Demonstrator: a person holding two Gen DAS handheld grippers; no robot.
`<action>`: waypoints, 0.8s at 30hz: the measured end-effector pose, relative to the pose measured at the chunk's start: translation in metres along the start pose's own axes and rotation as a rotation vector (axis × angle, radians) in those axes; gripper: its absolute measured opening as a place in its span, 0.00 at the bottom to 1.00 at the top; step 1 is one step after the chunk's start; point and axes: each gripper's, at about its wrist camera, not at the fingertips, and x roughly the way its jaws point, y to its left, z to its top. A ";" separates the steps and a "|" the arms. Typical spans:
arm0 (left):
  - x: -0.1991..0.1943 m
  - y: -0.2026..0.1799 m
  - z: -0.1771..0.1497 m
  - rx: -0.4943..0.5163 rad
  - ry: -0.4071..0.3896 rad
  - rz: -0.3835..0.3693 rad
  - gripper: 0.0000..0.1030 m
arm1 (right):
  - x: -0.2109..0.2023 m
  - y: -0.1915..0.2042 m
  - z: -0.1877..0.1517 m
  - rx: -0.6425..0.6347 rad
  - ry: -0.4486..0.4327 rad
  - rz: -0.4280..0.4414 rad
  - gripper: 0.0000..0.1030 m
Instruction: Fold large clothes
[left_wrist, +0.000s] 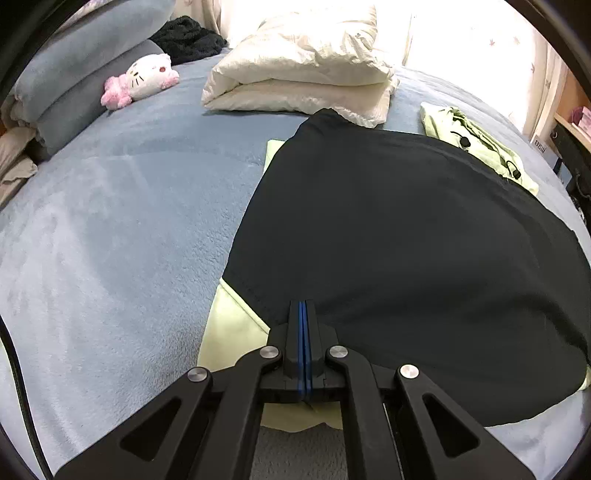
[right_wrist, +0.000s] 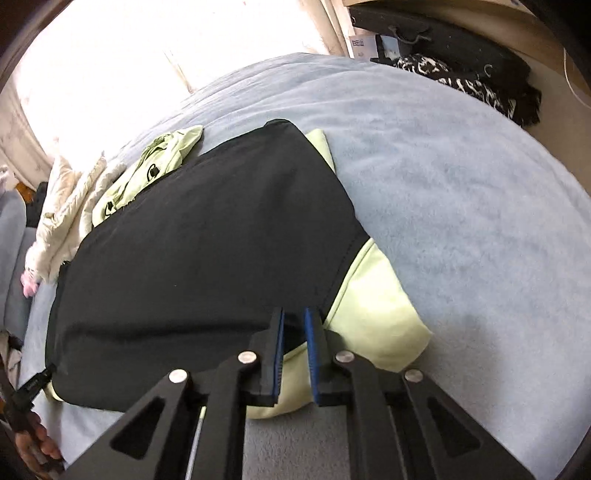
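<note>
Lying flat on the blue bed (left_wrist: 110, 221), the black-and-lime garment (left_wrist: 388, 240) is looking soft and limp; left gripper (left_wrist: 305, 314) is pinching its near hem, right gripper (right_wrist: 293, 325) is hovering narrowly open over the hem corner

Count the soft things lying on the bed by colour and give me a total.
Black: 2, the big garment and the fuzzy heap
Light green: 1, the garment beneath the black one
White: 1, the folded quilt
Pink and white: 1, the plush toy
Total: 5
</note>
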 end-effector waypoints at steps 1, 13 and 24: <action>0.001 0.000 0.001 0.000 -0.001 -0.001 0.01 | 0.000 0.003 -0.001 -0.010 -0.002 -0.008 0.10; 0.000 0.002 -0.001 -0.033 -0.005 -0.020 0.01 | 0.002 -0.005 -0.007 0.018 -0.019 0.037 0.13; -0.034 -0.010 0.008 -0.031 -0.038 -0.005 0.18 | -0.019 0.027 -0.003 -0.028 -0.045 0.026 0.14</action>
